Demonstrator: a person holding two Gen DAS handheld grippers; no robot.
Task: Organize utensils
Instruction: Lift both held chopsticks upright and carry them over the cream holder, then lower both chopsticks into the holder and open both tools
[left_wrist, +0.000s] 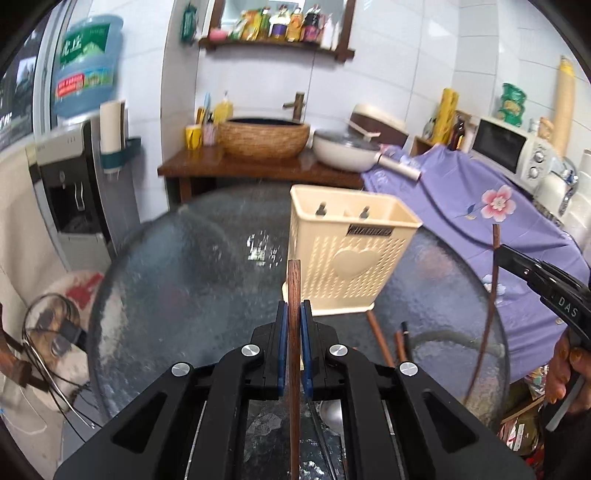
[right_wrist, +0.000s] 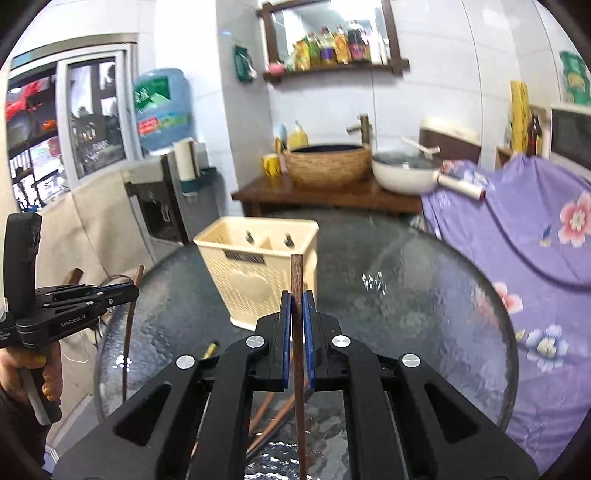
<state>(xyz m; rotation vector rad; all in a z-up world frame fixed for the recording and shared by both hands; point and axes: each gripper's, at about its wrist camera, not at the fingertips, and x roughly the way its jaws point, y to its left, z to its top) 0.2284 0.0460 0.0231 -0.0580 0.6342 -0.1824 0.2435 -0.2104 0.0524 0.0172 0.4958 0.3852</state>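
My left gripper (left_wrist: 294, 307) is shut on a dark wooden chopstick (left_wrist: 294, 280) that stands upright between the blue pads. It is held above the round glass table (left_wrist: 177, 280), just in front of the cream slotted utensil holder (left_wrist: 351, 254). My right gripper (right_wrist: 297, 301) is likewise shut on an upright chopstick (right_wrist: 296, 273), close to the holder (right_wrist: 258, 269). Each gripper shows in the other's view: the right gripper (left_wrist: 499, 250) with its chopstick (left_wrist: 489, 302), the left gripper (right_wrist: 133, 290) with its chopstick (right_wrist: 128, 328). Loose chopsticks (left_wrist: 380, 341) (right_wrist: 273, 413) lie on the glass below.
A metal spoon (left_wrist: 330, 410) lies on the table under the left gripper. A purple floral cloth (left_wrist: 461, 192) covers furniture on the right. Behind the table stand a wooden counter (left_wrist: 258, 170) with a woven basin and a white pan (left_wrist: 347, 149), and a water dispenser (left_wrist: 70, 184) at left.
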